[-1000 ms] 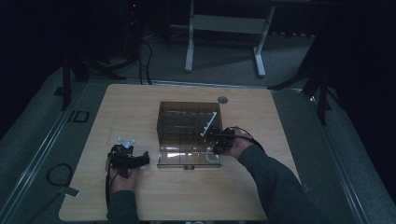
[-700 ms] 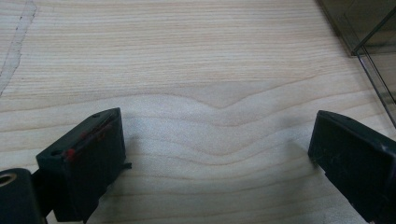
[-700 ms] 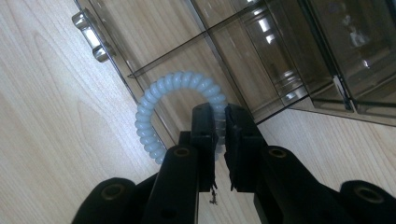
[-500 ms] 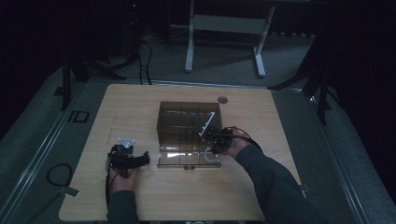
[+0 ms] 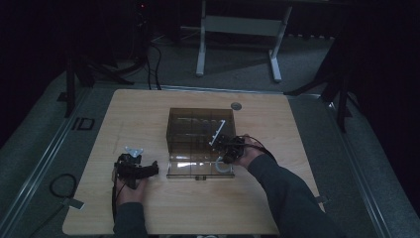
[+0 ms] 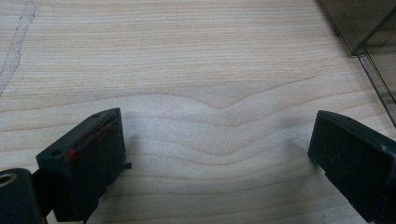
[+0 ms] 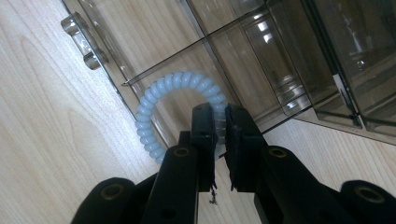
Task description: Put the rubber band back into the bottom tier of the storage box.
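Note:
A pale blue spiral coil ring (image 7: pixel 177 86) lies over the front right edge of the flat-open lid (image 5: pixel 190 168) of a smoky clear compartment box (image 5: pixel 198 129). My right gripper (image 7: pixel 220 116) is shut on the ring's near side; in the high view the right gripper (image 5: pixel 225 148) sits at the box's front right corner, with the ring (image 5: pixel 223 166) just below it. My left gripper (image 5: pixel 136 168) rests low on the table left of the lid. Its jaws stand wide apart in the left gripper view, left gripper (image 6: pixel 219 144) open over bare wood.
The wooden table (image 5: pixel 148 114) has a round grommet (image 5: pixel 236 105) behind the box. A box corner (image 6: pixel 369 28) shows at the top right of the left gripper view. A metal desk frame (image 5: pixel 237 29) stands on the floor beyond; a cable (image 5: pixel 59 183) lies left.
The right gripper, with the coil ring in it, has crept slightly left along the box's front right corner. The left gripper has stayed where it was.

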Tool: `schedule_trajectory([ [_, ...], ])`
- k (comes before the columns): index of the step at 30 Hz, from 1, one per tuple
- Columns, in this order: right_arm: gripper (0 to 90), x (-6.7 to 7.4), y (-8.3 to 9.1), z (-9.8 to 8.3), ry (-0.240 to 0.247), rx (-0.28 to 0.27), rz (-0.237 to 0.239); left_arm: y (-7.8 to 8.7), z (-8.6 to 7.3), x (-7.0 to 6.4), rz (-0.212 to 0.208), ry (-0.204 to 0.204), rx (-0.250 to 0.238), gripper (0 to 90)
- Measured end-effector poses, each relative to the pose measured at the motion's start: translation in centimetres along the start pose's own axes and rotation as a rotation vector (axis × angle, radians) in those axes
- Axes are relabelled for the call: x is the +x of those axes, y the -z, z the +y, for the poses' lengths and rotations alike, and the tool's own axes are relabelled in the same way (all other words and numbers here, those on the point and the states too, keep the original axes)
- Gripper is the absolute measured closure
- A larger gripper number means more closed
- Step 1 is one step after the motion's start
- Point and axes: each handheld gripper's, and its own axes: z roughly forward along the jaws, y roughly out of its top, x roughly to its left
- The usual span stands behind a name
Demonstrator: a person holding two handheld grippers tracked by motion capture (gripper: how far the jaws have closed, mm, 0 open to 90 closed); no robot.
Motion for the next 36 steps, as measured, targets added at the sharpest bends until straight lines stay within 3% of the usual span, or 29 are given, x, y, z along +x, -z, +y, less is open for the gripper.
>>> schedule_trajectory([
  [24, 81.9, 0.2, -1.6, 0.5, 0.000, 0.017, -0.002, 0.0, 0.0, 0.0, 0.000, 0.001, 0.000, 3.9],
  [36, 81.9, 0.3, -2.1, 0.6, 0.007, 0.048, -0.032, 0.0, 0.0, 0.0, 0.000, 0.000, 0.001, 3.9],
])
